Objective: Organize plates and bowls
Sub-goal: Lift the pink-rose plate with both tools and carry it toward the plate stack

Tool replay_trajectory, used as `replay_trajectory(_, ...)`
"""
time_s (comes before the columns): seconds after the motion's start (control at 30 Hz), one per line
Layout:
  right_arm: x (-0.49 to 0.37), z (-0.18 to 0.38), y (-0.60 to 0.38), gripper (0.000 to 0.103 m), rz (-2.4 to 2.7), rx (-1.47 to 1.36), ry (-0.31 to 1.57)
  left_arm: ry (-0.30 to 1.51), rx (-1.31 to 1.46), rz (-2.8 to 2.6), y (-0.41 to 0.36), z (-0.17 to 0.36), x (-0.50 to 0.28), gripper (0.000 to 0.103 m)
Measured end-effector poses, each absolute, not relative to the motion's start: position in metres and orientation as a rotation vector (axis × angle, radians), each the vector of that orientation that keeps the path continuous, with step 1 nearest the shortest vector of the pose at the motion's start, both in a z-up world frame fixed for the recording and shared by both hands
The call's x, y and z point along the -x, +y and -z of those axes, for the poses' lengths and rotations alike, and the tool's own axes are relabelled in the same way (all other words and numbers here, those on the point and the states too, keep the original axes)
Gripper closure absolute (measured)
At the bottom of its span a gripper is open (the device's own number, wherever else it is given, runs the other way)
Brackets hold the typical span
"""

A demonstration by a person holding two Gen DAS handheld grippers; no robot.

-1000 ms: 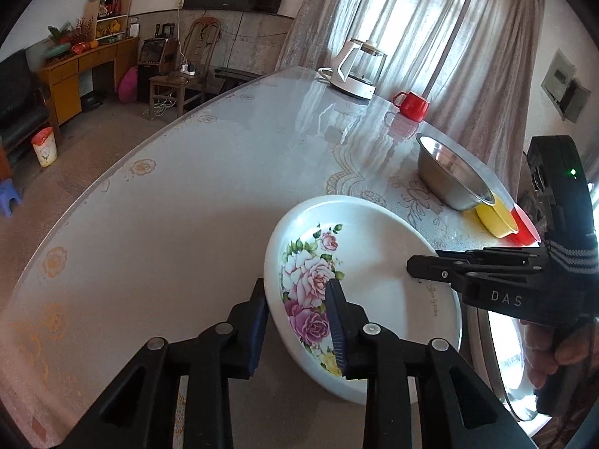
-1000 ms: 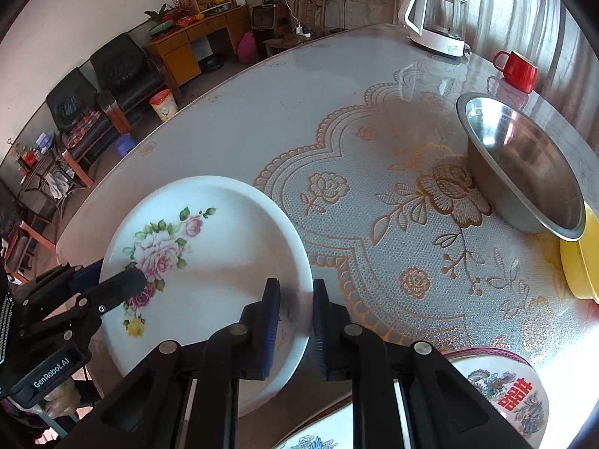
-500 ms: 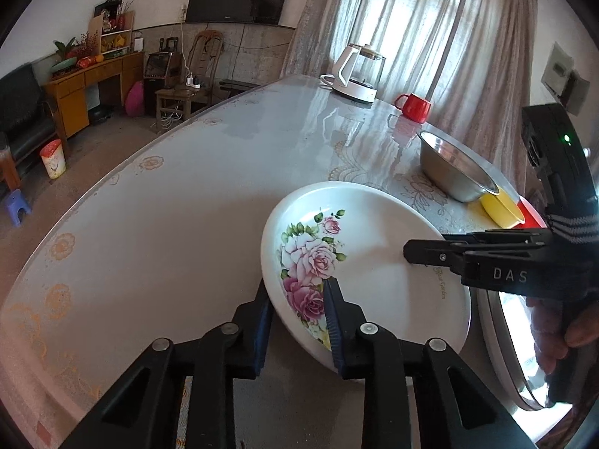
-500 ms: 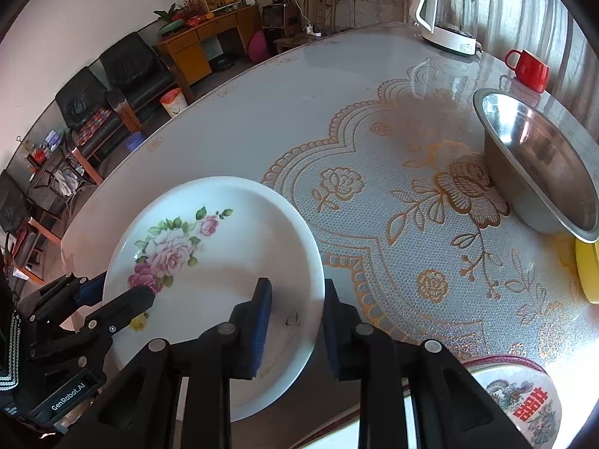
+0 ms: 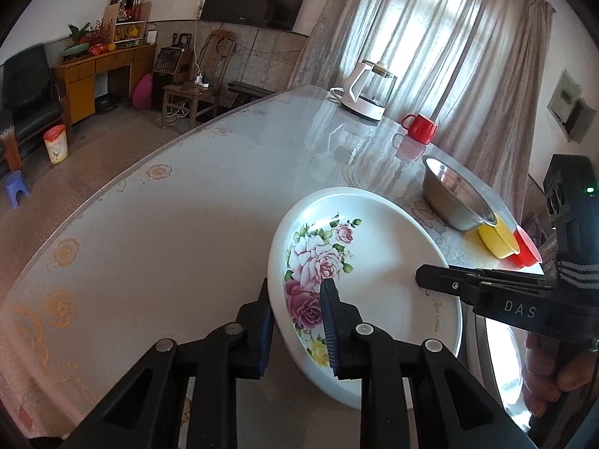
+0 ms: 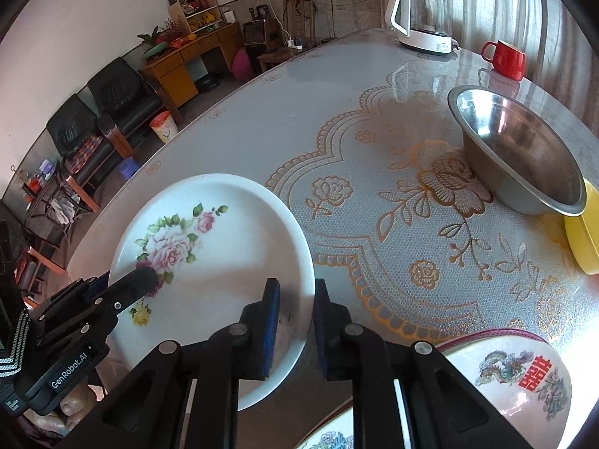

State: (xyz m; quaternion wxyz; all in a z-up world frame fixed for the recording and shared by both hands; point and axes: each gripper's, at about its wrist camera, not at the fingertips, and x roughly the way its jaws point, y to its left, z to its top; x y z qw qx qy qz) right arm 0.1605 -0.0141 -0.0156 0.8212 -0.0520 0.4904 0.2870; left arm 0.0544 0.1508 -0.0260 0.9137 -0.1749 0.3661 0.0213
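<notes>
Left wrist view. Item: white rose-pattern plate (image 5: 374, 254), held tilted above the table (image 5: 179, 232), its far edge raised. Left gripper (image 5: 297, 321): jaws nearly closed across the plate's near rim, one pad under the lip and one on the painted roses; they have just been closing, with the rim between them. Right gripper (image 5: 434, 280): enters from the right with a hand (image 5: 554, 370) behind it, its tips on the opposite rim beside the small lettering. Judged purpose: a wide, shallow plate taken at two opposite edges, so neither narrow grip must carry it alone.

Right wrist view. Same plate (image 6: 232, 247), the right gripper (image 6: 297, 321) straddling its right edge, one pad inside the well and one outside the rim, drawn in narrow on it; these jaws have just been closing as well. Left gripper (image 6: 146, 275) seen at the flowered side.

Other ware: stainless steel bowl (image 6: 524, 157) on the gold-patterned cloth, a yellow bowl (image 6: 584, 239) touching its near side, and a red bowl (image 5: 526, 252) beyond that in the left view. Decorated plate with a red double-happiness mark (image 6: 524, 381) lies directly beneath the right gripper, a second patterned rim showing under it; a likely stacking place, judged only. Red mug (image 6: 505, 60) and white electric kettle (image 6: 423, 18) stand at the far end.
</notes>
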Motion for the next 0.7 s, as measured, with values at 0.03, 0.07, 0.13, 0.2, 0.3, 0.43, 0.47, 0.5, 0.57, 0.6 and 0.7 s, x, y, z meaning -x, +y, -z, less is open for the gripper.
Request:
replay_trajectory(0.03, -0.16, 0.014, -0.016, 0.087, -0.609, 0.101, 1.039, 0.753, 0.361, -0.042, 0.151, 0.025, -0.054, 0.08)
replay_trajectory(0.07, -0.158, 0.013, -0.015, 0.087, -0.608, 0.087, 1.037, 0.755, 0.365, -0.039, 0.151, 0.025, -0.053, 0.08)
replay_trajectory(0.13, -0.157, 0.01, -0.018, 0.087, -0.607, 0.067, 1.027, 0.756, 0.382, -0.031, 0.153, 0.024, -0.051, 0.08)
replay_trajectory(0.2, -0.152, 0.005, -0.019, 0.087, -0.607, 0.054, 1.01, 0.751, 0.393, -0.024, 0.154, 0.021, -0.049, 0.08)
replay_trajectory(0.3, -0.145, -0.004, -0.022, 0.087, -0.617, 0.03, 0.985, 0.736, 0.398, -0.013, 0.154, 0.014, -0.046, 0.08)
replay_trajectory(0.43, -0.137, -0.011, -0.029, 0.087, -0.612, 0.007, 0.958, 0.715, 0.382, 0.01, 0.148, 0.006, -0.039, 0.08)
replay_trajectory(0.47, -0.134, -0.013, -0.033, 0.087, -0.611, -0.003, 0.954, 0.713, 0.373, 0.017, 0.146, 0.004, -0.039, 0.08)
replay_trajectory(0.5, -0.132, -0.014, -0.037, 0.087, -0.607, -0.011, 0.95, 0.709, 0.362, 0.023, 0.142, 0.002, -0.038, 0.08)
replay_trajectory(0.57, -0.127, -0.017, -0.044, 0.087, -0.598, -0.022, 0.942, 0.703, 0.337, 0.035, 0.136, -0.004, -0.038, 0.08)
replay_trajectory(0.6, -0.125, -0.018, -0.048, 0.087, -0.595, -0.029, 0.94, 0.7, 0.329, 0.046, 0.133, -0.006, -0.037, 0.08)
replay_trajectory(0.7, -0.117, -0.02, -0.062, 0.087, -0.577, -0.051, 0.928, 0.695, 0.308, 0.079, 0.123, -0.011, -0.036, 0.08)
